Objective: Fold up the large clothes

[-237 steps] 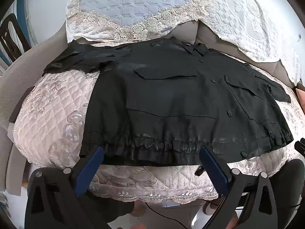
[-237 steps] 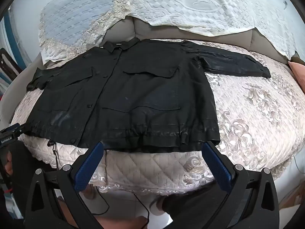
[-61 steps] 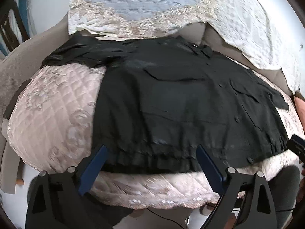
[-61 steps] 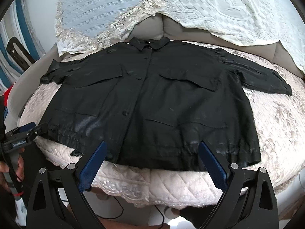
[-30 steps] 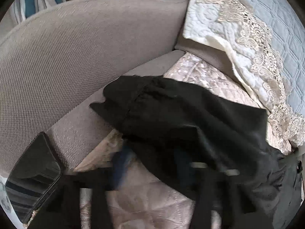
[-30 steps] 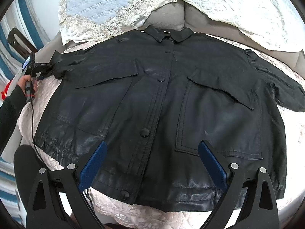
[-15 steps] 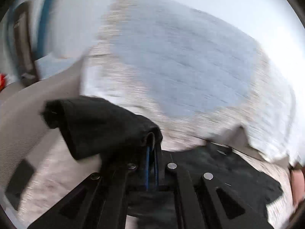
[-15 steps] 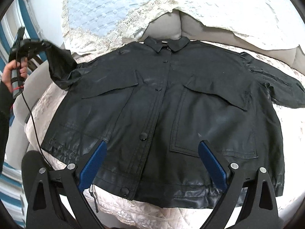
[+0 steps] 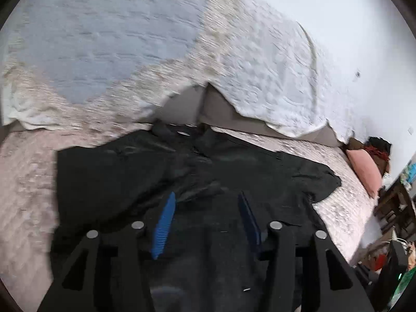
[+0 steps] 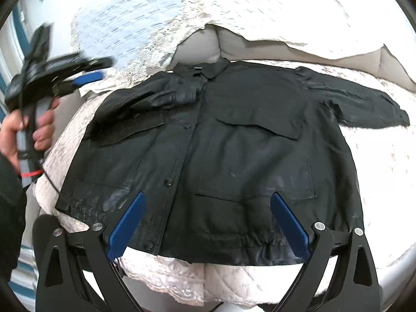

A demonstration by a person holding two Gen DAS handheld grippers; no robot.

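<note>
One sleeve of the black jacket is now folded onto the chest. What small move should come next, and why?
Probably the right gripper, open and empty above the hem, should go to the other sleeve. That sleeve lies stretched out flat on the sofa cover, while the first sleeve already rests bunched near the collar. The left gripper has just been opening, with nothing between its fingers.

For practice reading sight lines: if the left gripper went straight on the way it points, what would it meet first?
Probably the black leather-look jacket, about its chest, directly ahead of the open left gripper; depth is unclear.
</note>
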